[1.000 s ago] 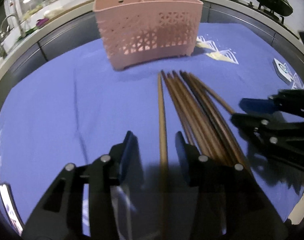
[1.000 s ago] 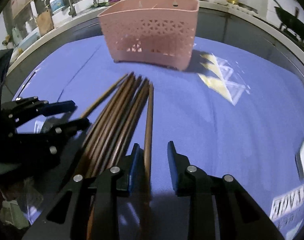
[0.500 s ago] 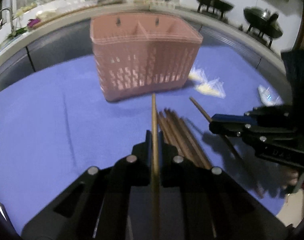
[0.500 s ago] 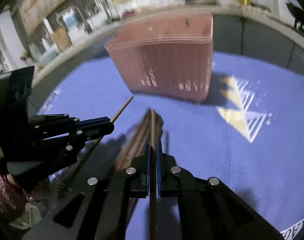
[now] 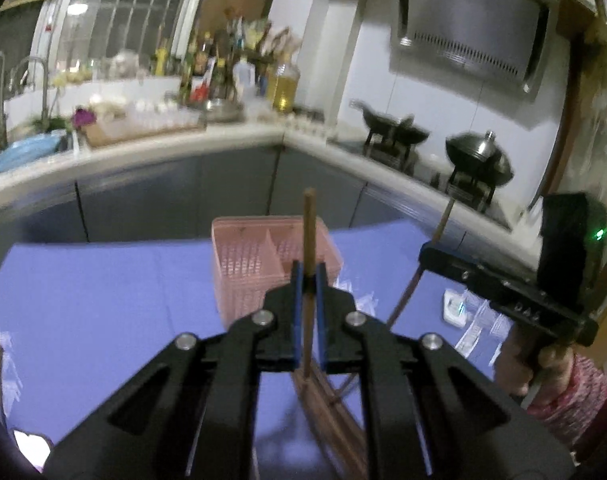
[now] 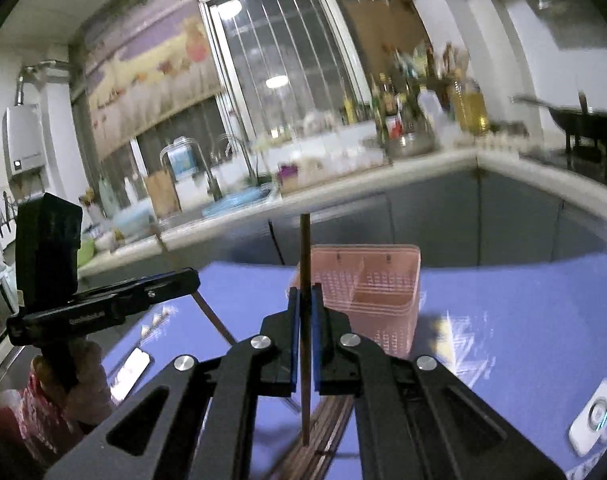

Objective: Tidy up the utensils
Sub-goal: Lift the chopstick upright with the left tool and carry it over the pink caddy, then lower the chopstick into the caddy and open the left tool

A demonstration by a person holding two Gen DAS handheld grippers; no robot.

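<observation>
- Blue tablecloth [image 5: 103,280]: covers table under both my grippers.
- Pink basket [image 5: 243,276]: upright on cloth, 2 compartments w/ centre divider, ahead of both grippers.
- L gripper [image 5: 308,280]: jaws closed on left chopstick [image 5: 309,232], stick approx. vertical, tip above basket rim in view.
- R gripper [image 6: 304,304]: jaws closed on right chopstick [image 6: 304,256], also near vertical, lifted off cloth.
- Chopstick bundle [image 5: 327,408]: remaining sticks lie on cloth below grippers, near side of basket.
</observation>
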